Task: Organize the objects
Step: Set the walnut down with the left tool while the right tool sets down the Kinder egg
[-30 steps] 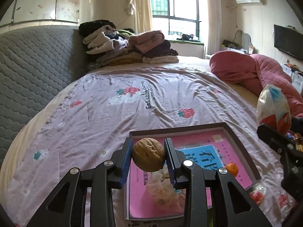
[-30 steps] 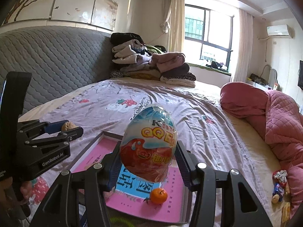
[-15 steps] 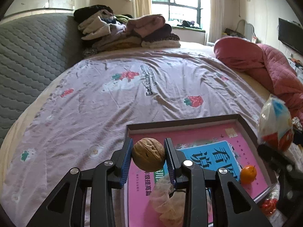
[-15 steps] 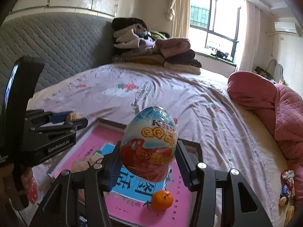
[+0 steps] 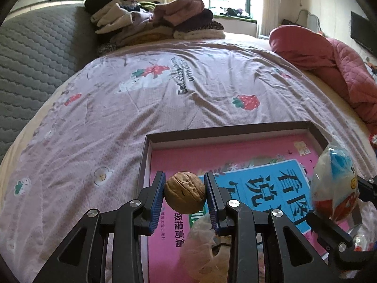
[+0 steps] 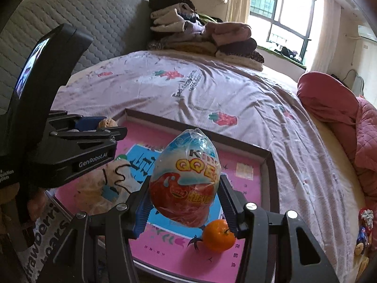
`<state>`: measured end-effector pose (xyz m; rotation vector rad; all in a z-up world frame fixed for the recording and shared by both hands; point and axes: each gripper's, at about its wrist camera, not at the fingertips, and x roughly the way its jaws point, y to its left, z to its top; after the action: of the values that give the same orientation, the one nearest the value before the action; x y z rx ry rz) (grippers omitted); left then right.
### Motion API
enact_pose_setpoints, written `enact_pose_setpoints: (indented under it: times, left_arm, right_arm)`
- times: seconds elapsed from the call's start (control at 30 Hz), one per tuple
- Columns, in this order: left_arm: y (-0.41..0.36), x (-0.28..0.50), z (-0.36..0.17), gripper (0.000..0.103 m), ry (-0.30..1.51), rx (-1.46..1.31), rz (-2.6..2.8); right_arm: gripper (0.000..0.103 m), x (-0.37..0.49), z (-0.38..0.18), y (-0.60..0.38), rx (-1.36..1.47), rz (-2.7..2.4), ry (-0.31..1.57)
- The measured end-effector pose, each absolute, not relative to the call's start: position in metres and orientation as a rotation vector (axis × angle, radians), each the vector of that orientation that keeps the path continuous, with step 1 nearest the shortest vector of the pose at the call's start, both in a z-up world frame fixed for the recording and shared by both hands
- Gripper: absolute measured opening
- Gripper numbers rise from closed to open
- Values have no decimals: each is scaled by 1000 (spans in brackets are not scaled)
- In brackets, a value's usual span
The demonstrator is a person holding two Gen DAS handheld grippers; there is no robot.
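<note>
Jaws, left: your left gripper (image 5: 184,194) is clamping the wrinkled brown walnut (image 5: 184,193) between its blue pads, holding it above the near left part of the tray.
Jaws, right: your right gripper (image 6: 185,200) is squeezing the plastic-wrapped blue-and-red chocolate egg (image 6: 186,179) upright, over the tray's middle.
Tray: the shallow dark-rimmed box with a pink printed floor (image 6: 268,165) is lying on the strawberry-print bedsheet (image 5: 146,108).
Inside it: a small orange tangerine (image 6: 218,235) is sitting below your right jaws; a crumpled pale mesh pouch (image 6: 99,188) is resting beneath your left gripper.
Beyond: folded clothes (image 5: 153,23) are piling against the grey quilted headboard (image 5: 35,54).
</note>
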<state>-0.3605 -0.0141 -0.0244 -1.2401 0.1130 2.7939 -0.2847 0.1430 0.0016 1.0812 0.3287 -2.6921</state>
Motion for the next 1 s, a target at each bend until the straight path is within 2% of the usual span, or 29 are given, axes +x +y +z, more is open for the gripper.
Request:
enact_pose_setpoints:
  times: [1.0]
  left_arm:
    - [-5,-363,-48,34,147,-1340,2686]
  right_arm:
    - [53,-283,-27,132,1247,-2567,399]
